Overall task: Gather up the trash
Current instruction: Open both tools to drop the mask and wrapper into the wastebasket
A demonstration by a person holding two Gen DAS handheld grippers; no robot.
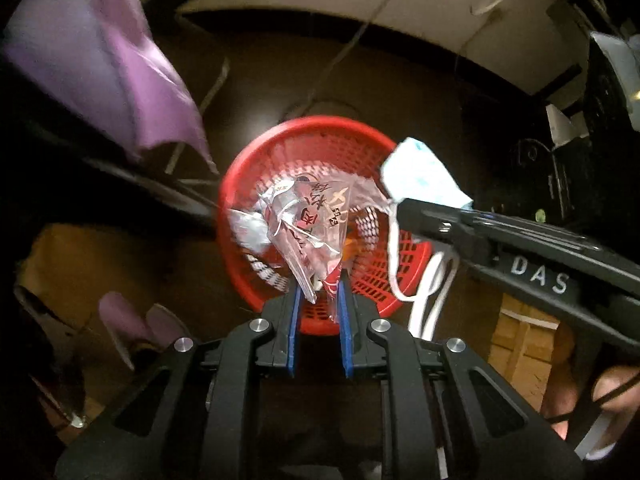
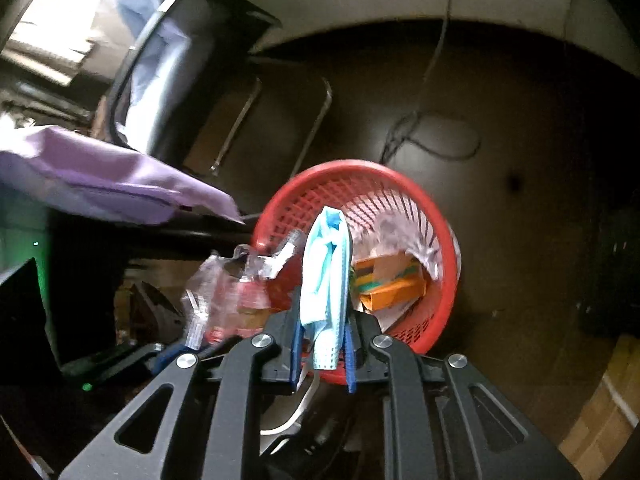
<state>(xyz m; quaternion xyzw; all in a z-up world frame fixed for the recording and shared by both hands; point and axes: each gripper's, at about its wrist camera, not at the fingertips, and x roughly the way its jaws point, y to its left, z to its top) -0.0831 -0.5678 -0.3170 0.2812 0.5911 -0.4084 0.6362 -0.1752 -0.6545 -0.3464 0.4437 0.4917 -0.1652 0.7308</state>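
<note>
A red mesh basket (image 1: 320,140) stands on the dark floor below both grippers; it also shows in the right wrist view (image 2: 400,184). My left gripper (image 1: 318,296) is shut on a clear plastic wrapper (image 1: 308,224) with red print, held above the basket. My right gripper (image 2: 323,332) is shut on a light blue face mask (image 2: 326,272), held over the basket's near rim. In the left wrist view the right gripper (image 1: 404,208) reaches in from the right with the mask (image 1: 420,176), whose white ear loops (image 1: 432,288) hang down. The wrapper also shows in the right wrist view (image 2: 224,292).
An orange carton (image 2: 392,284) and crumpled plastic (image 2: 404,232) lie inside the basket. A purple cloth (image 1: 100,60) hangs at the left, also seen in the right wrist view (image 2: 100,176). A cable (image 2: 432,136) loops on the floor behind the basket. Cardboard boxes (image 1: 524,340) stand at the right.
</note>
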